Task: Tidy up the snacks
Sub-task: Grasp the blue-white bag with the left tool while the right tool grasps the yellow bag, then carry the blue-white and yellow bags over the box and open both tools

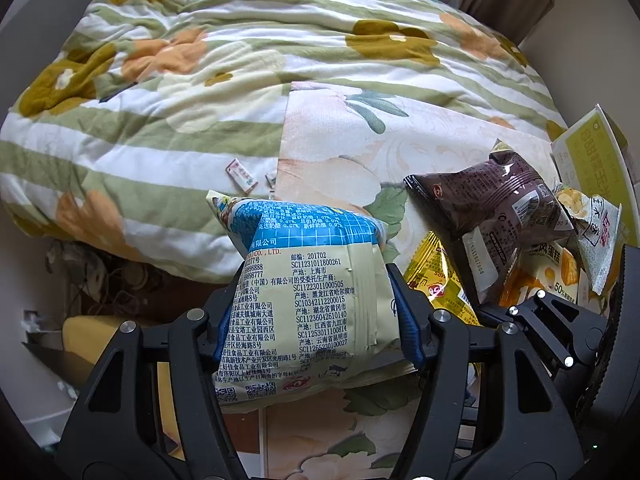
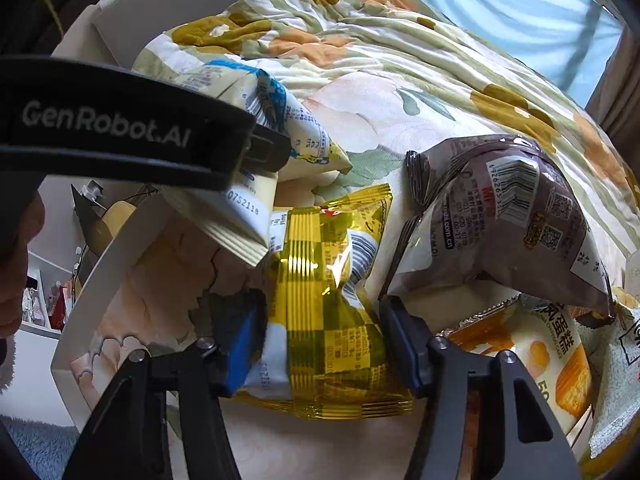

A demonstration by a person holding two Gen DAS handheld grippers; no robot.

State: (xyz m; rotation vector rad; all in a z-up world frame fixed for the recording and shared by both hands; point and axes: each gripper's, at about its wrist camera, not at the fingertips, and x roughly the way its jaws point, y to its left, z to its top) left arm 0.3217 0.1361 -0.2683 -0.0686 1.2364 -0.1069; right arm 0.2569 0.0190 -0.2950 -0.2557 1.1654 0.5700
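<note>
The left claw (image 1: 316, 316) is clamped on a blue-and-cream snack bag (image 1: 304, 300); the right claw (image 2: 324, 344) clamps a yellow packet (image 2: 324, 300) on the bed (image 2: 384, 112).

The yellow corn box (image 1: 592, 160) at the far right is cut off by the picture's edge, and the brown snack packet (image 1: 496, 208) covers its near corner. Under that packet, the orange chiffon cake packet (image 2: 552, 360) shows only partly. The left gripper's body (image 2: 120, 128) hides much of the blue-and-cream snack bag (image 2: 280, 120).
</note>
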